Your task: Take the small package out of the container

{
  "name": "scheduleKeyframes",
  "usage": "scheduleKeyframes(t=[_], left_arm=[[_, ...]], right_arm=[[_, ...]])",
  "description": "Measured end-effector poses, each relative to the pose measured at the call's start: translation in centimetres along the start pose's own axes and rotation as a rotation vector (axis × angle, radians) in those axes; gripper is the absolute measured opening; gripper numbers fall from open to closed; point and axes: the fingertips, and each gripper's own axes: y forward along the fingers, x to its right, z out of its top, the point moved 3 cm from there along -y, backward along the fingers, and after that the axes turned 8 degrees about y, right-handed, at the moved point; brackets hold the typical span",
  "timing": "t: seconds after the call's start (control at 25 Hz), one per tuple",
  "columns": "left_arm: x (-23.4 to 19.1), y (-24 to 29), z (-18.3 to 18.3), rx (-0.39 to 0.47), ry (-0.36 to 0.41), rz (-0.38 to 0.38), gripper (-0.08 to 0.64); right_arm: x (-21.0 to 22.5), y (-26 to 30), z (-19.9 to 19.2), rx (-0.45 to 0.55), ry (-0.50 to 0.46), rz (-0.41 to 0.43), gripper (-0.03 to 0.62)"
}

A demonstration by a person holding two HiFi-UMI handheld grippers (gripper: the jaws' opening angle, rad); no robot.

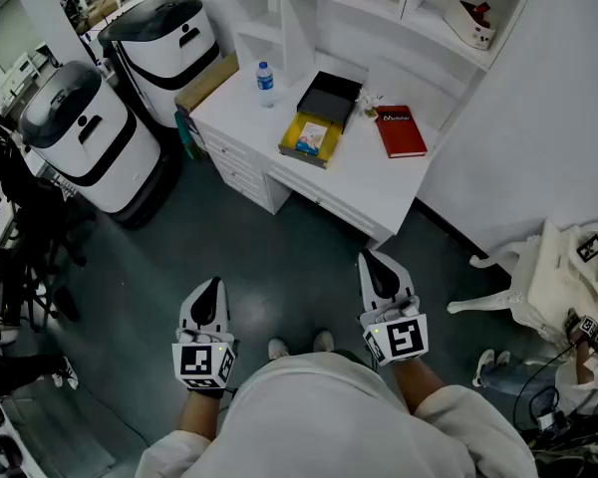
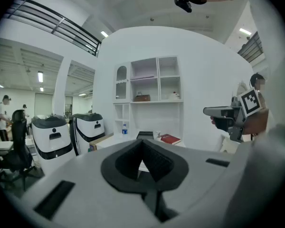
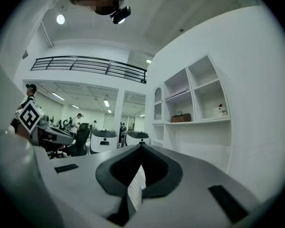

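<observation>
Facing the container (image 1: 291,143): left gripper (image 1: 213,289), right gripper (image 1: 374,265), closed.

White desk (image 1: 399,192). Yellow container (image 1: 291,143); small package (image 1: 312,137) pale, blue print. Black tray (image 1: 329,98). Red book (image 1: 401,130). Bottle (image 1: 266,84) clear, blue label. Floor (image 1: 279,267) dark grey. Black-and-white square markers: left gripper (image 1: 211,289), right gripper (image 1: 372,262).

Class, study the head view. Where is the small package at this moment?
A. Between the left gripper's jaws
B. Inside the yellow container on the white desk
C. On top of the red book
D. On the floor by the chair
B: the small package lies inside the yellow container on the white desk, while the left gripper and right gripper hang shut and empty near the person's body.
</observation>
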Motion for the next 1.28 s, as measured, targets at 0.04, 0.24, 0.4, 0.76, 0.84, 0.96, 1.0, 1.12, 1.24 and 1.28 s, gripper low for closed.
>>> scheduleKeyframes(t=[0.04, 0.24, 0.4, 0.76, 0.84, 0.96, 1.0, 1.12, 1.24, 1.28], left_arm=[[0.2, 0.0, 0.0, 0.001, 0.000, 0.001, 0.008], [0.8, -0.1, 0.2, 0.001, 0.005, 0.000, 0.008], [1.2, -0.1, 0.2, -0.002, 0.009, 0.001, 0.008], [2.0, -0.8, 0.0, -0.013, 0.008, 0.010, 0.008], [2.2, -0.8, 0.0, -0.018, 0.009, 0.014, 0.008], [2.6, -1.0, -0.1, -0.023, 0.012, 0.019, 0.008], [2.7, -1.0, -0.1, -0.024, 0.013, 0.021, 0.008], [3.3, -1.0, 0.0, -0.025, 0.017, 0.027, 0.008], [3.8, -0.9, 0.2, -0.027, 0.023, 0.032, 0.008], [3.9, -0.9, 0.3, -0.030, 0.025, 0.034, 0.008]], right_arm=[[0.2, -0.1, 0.0, 0.001, 0.002, 0.000, 0.025], [0.7, -0.7, -0.1, 0.003, 0.006, -0.003, 0.025], [0.9, -0.9, -0.2, 0.008, 0.008, -0.002, 0.025], [1.2, -1.8, -0.1, 0.015, 0.022, 0.022, 0.025], [1.3, -2.0, 0.2, 0.036, 0.035, 0.038, 0.026], [1.3, -2.0, 0.1, 0.035, 0.042, 0.063, 0.164], [1.4, -1.9, 0.0, 0.030, 0.044, 0.071, 0.221], [1.7, -2.0, -0.1, 0.027, 0.032, 0.081, 0.368], [2.2, -2.4, -0.1, 0.014, 0.010, 0.082, 0.407], [2.3, -2.6, -0.3, -0.002, 0.009, 0.085, 0.407]])
